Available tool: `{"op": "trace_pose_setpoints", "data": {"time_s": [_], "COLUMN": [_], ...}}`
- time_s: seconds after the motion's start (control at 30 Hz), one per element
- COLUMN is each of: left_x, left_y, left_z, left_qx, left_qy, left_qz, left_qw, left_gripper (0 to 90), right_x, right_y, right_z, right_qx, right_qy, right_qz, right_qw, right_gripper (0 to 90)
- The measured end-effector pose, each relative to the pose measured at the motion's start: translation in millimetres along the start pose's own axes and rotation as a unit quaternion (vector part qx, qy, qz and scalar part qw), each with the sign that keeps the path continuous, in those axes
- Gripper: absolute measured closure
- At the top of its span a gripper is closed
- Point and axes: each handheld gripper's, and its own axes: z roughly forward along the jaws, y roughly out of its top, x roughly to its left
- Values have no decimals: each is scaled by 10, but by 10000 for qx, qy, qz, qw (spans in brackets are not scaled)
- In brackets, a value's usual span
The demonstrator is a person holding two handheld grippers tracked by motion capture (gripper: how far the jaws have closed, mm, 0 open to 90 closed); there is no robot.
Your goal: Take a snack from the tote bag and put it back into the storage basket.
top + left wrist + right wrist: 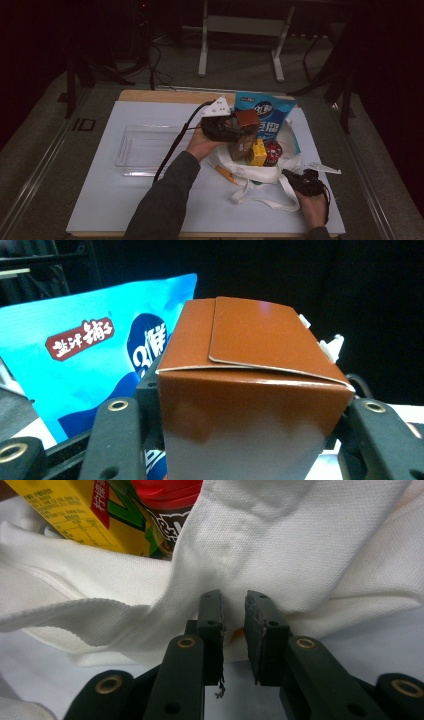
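Note:
My left gripper [239, 131] is shut on a brown carton [247, 119], held a little above the mouth of a white cloth bag [260, 172]. In the left gripper view the carton [250, 390] sits squeezed between both black jaws, with a blue snack pouch [75, 365] behind it. A yellow drink box [258, 153] and a red-lidded can [273, 150] stand in the bag. My right gripper [296, 176] is at the bag's right edge. In the right gripper view its jaws [234, 602] stand a narrow gap apart, tips against the white cloth [280, 545], pressing nothing.
A clear plastic tray [145, 147] lies on the white mat [125, 200] to the left of the bag. The blue snack pouch [265, 115] stands upright behind the bag. An orange stick-shaped thing [225, 174] lies by the bag's front. The bag's straps [265, 200] trail toward the table's front edge.

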Motion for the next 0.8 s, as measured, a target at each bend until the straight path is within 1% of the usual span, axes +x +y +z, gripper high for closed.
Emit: {"op": "trace_pose_setpoints", "data": {"time_s": [0.3,0.6,0.8], "left_x": [-34,-44,-49], "left_y": [72,112,139], "left_z": [-65,-134,-189], "left_qx": [9,8,-10], "left_qy": [-38,-65,-151], "left_qz": [67,28,-21], "left_qw": [10000,10000,9999], "left_gripper": [433,432,432], "right_x": [-16,-18,-21], "right_y": [-2,-4,-4], "right_z": [0,1,1], "right_qx": [-4,-9,-6], "right_qy": [40,50,60], "right_qz": [42,51,68], "right_qw": [10000,10000,10000], "right_gripper": [768,767,765]}}
